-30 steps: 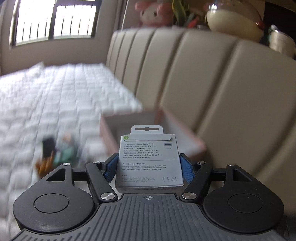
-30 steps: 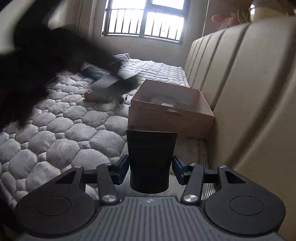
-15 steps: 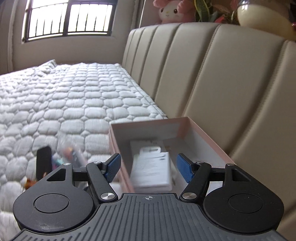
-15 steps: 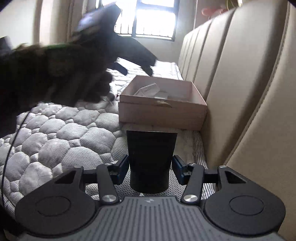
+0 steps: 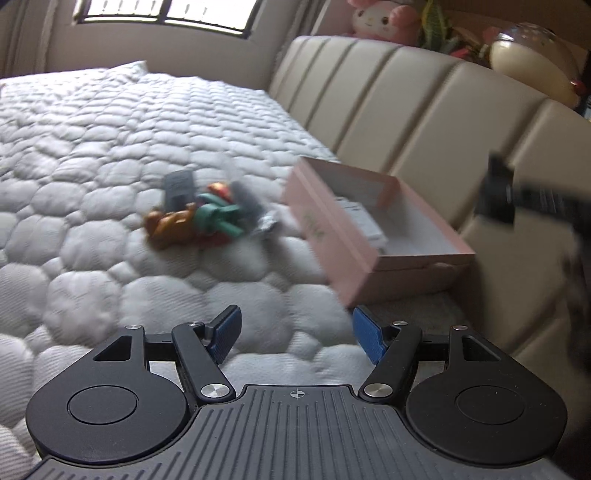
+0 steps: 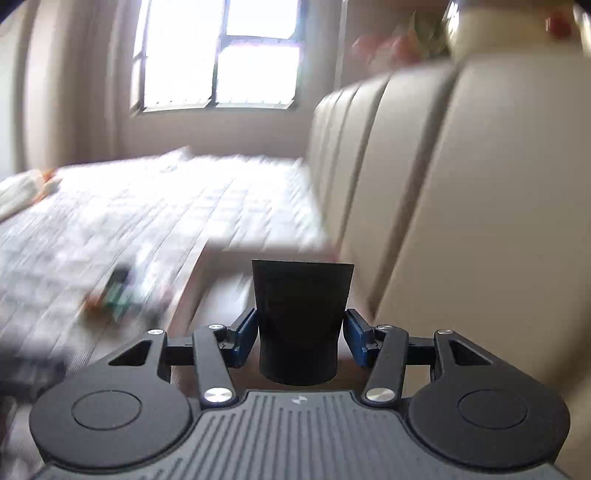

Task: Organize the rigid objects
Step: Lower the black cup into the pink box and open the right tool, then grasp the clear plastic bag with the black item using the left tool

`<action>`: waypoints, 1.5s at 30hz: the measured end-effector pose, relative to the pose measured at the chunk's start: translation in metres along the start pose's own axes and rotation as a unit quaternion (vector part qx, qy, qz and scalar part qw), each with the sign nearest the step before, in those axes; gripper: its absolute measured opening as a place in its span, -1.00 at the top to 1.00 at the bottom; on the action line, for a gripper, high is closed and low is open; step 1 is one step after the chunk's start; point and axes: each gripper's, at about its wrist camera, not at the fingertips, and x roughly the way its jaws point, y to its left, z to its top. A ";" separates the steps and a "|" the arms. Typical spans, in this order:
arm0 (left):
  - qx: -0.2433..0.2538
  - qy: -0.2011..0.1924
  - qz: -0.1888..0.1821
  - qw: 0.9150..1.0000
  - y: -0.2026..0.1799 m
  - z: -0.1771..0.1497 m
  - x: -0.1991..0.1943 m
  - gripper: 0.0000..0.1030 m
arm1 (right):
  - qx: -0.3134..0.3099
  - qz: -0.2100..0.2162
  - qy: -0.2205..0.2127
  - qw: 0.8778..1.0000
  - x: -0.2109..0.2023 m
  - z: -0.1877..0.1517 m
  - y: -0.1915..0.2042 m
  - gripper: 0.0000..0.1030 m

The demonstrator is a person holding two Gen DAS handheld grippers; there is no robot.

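A: Count for this entry?

B: One pink box (image 5: 334,236), lid off, lay on the quilted mattress (image 5: 110,147) against the beige padded headboard (image 5: 424,110). One white package (image 5: 364,221) lay inside it. Green writing ran along the box's side wall, too blurred to read.

A: Loose items?

B: One small pile (image 5: 207,218) sat on the mattress just beside the box: a brown figure, a green one, a dark card, something silvery. Motion blur prevented a firmer count.

A: Grippers?

B: Two. The left gripper (image 5: 297,338) had its blue pads (image 5: 225,332) spread wide, nothing between them, pointing near the box's near corner. The right gripper (image 6: 299,338) clamped one black flared nozzle (image 6: 301,317), held above the box's near end.

A: Background?

B: One pink plush toy (image 5: 384,20) and one cream dome (image 5: 532,62) stood atop the headboard.
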 end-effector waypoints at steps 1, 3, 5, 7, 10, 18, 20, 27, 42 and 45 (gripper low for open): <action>-0.004 -0.002 0.008 1.000 0.004 0.000 -0.002 -0.39 | 0.006 -0.005 -0.011 1.000 0.010 0.011 -0.001 -0.06; -0.013 -0.008 0.018 1.000 0.015 -0.001 -0.006 -0.39 | 0.021 -0.006 0.006 1.000 0.032 0.025 -0.002 -0.48; -0.018 -0.012 0.027 0.999 0.023 -0.001 -0.009 -0.39 | 0.039 -0.001 0.021 0.999 0.040 0.024 -0.002 -0.56; -0.022 -0.015 0.038 0.999 0.030 0.000 -0.010 -0.39 | 0.034 0.005 0.022 0.999 0.035 0.011 0.004 -0.61; -0.025 -0.023 0.050 0.998 0.037 0.001 -0.012 -0.39 | 0.002 0.001 0.019 1.000 0.018 -0.026 0.018 -0.72; 0.001 -0.031 0.063 0.998 0.034 0.011 -0.003 -0.39 | -0.042 0.014 0.032 0.999 -0.019 -0.114 0.042 -0.78; 0.009 -0.042 0.066 0.997 0.031 0.023 0.005 -0.39 | -0.038 0.021 0.030 0.999 -0.026 -0.119 0.044 -0.78; -0.032 -0.040 0.033 0.998 0.017 0.081 0.057 -0.39 | -0.036 0.053 0.042 0.997 -0.037 -0.120 0.046 -0.78; 0.019 0.047 0.163 0.985 -0.007 0.097 0.152 0.14 | -0.027 0.040 0.074 0.996 -0.042 -0.138 0.033 -0.78; 0.037 0.029 0.141 0.989 -0.006 0.093 0.145 0.49 | -0.017 0.036 0.080 0.996 -0.041 -0.140 0.029 -0.78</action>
